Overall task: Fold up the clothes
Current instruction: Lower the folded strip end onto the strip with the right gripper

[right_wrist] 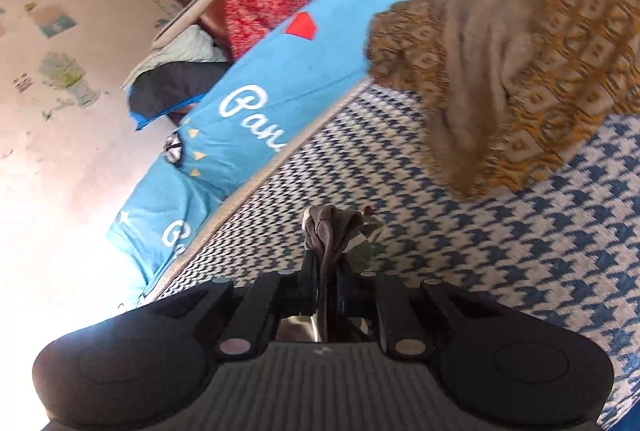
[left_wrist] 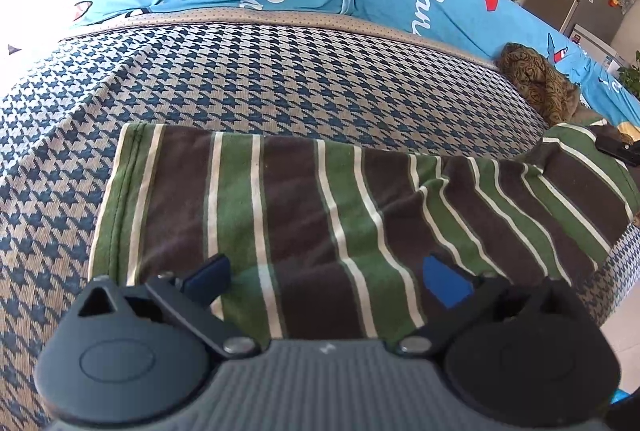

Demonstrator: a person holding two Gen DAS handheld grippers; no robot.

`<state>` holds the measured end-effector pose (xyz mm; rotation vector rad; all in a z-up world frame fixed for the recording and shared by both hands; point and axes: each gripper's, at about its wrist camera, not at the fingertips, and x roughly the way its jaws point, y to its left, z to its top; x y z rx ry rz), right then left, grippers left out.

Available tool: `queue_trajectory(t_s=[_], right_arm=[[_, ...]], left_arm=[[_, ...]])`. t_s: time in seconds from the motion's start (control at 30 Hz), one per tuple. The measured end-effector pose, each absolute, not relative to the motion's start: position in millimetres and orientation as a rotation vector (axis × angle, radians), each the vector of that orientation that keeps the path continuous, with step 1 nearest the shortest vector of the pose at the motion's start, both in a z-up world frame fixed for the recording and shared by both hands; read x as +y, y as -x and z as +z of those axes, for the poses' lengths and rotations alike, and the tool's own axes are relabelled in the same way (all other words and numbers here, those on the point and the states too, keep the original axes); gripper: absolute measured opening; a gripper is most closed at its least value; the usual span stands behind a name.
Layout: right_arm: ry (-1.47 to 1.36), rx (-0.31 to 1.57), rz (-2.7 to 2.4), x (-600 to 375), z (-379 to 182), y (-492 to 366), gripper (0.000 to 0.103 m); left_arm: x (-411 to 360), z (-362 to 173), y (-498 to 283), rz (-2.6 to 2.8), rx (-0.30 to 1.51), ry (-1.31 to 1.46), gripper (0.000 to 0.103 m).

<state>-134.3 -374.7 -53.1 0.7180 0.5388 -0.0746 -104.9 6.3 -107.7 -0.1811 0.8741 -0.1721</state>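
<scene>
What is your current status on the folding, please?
Left tool open over striped shirt. Right tool shut on shirt's far end. Brown patterned garment bunched beside it.

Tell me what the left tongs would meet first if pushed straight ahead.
Probably the striped shirt: the open left tongs sit just above it, pointing along it toward the houndstooth sofa cover. Depth is unclear.

Striped garment (left_wrist: pixel 320 207) on sofa seat (left_wrist: pixel 240 71), crumpled cloth (left_wrist: pixel 536 83) behind right.
</scene>
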Motion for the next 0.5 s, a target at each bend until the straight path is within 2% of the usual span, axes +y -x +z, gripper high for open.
queue_trajectory(t_s=[0.27, 0.5], right_arm=[[-0.325, 0.524, 0.114, -268.5, -31.8, 126.0, 0.01], [-0.133, 0.544, 0.23, -210.4, -42.3, 123.8, 0.01]], left_arm=[[19.4, -100.8, 106.4, -0.136, 0.843, 0.214, 0.103], [30.8, -97.3, 105.6, -0.099, 0.824, 0.247, 0.103]])
